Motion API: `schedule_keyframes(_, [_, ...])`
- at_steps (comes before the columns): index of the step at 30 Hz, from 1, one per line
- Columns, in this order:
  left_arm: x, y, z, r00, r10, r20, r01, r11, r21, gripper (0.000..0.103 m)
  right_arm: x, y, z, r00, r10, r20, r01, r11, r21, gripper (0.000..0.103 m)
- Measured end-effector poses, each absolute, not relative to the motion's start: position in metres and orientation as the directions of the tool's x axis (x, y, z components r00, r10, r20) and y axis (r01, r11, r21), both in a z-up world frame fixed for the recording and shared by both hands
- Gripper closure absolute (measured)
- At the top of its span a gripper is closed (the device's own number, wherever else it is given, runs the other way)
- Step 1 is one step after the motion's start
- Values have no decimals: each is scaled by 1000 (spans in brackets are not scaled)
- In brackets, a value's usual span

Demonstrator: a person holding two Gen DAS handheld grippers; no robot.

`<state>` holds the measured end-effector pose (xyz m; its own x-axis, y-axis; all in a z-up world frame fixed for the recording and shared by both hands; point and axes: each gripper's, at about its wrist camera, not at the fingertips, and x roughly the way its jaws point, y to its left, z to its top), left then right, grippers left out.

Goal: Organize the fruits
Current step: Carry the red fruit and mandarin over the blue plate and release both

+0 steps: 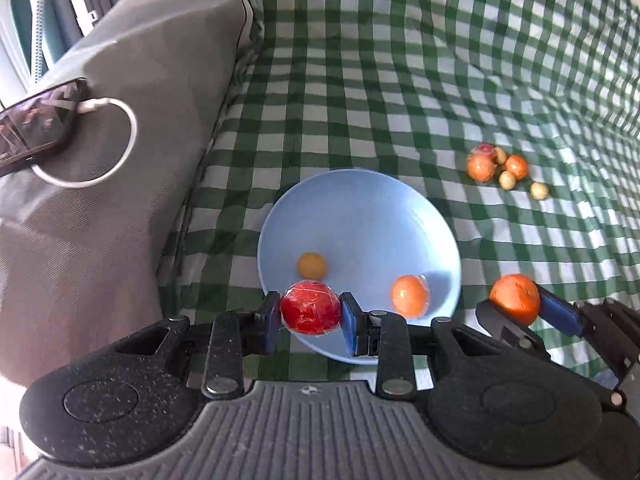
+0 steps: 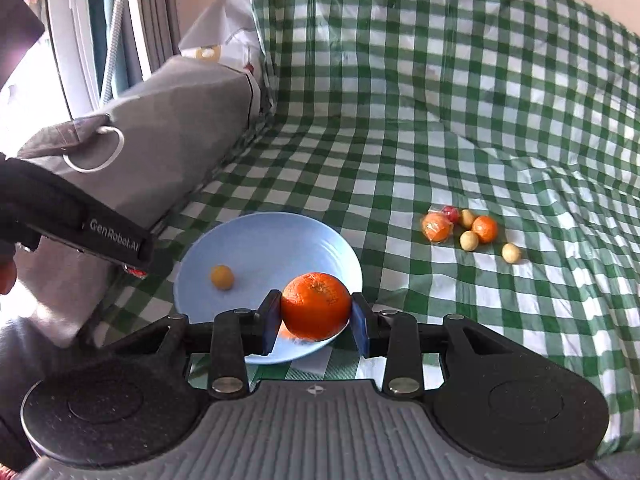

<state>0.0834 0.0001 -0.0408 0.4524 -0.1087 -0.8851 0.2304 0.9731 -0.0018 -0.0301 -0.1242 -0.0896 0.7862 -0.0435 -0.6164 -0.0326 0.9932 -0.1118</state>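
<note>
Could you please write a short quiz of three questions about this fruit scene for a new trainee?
1. True or false: the left gripper is shut on a red wrapped fruit.
2. What does the right gripper hold? A) a small yellow fruit B) an orange C) nothing
3. Fill in: in the left wrist view, the blue plate already holds ___ loose fruits, a small yellow fruit and a wrapped orange fruit.

Key: 1 true; 2 B; 3 two.
</note>
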Motion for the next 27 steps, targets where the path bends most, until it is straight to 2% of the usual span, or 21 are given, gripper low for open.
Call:
schedule_keyframes(17, [138, -12, -95, 396, -43, -917, 260, 963, 67, 68, 63, -120, -142, 697, -25, -717, -132, 978, -163, 65])
schedule_keyframes(19, [139, -12, -93, 414, -38, -910, 267, 960, 81, 59, 66, -119, -145, 690, -23, -724, -144, 975, -168, 65])
schedule_keyframes(20, [139, -12, -90, 420, -45, -906, 276, 958, 81, 39, 68, -118, -145, 685, -18, -728, -152, 974, -168, 64])
schedule_keyframes(21, [139, -12, -87, 426, -52, -903, 284, 956, 79, 15, 69, -118, -144, 679, -10, -734, -161, 973, -163, 63])
schedule_keyframes(22, [138, -12, -82, 431, -58, -901, 286, 955, 75, 6, 69, -119, -142, 678, -6, -735, -164, 974, -158, 61])
schedule_keyframes(23, [136, -10, -77, 443, -68, -894, 285, 956, 69, 0, 68, -119, -139, 682, 0, -732, -166, 974, -155, 51])
schedule_keyframes(24, [132, -9, -71, 461, -73, -885, 281, 957, 67, 0, 66, -119, -135, 683, 3, -731, -169, 973, -154, 36])
schedule_keyframes(26, [123, -7, -60, 467, -69, -882, 286, 955, 76, 0, 59, -119, -126, 682, 6, -731, -170, 974, -151, 24])
schedule_keyframes(27, [117, -6, -56, 465, -64, -883, 289, 954, 83, 0, 54, -120, -120, 683, 11, -731, -174, 974, -148, 22])
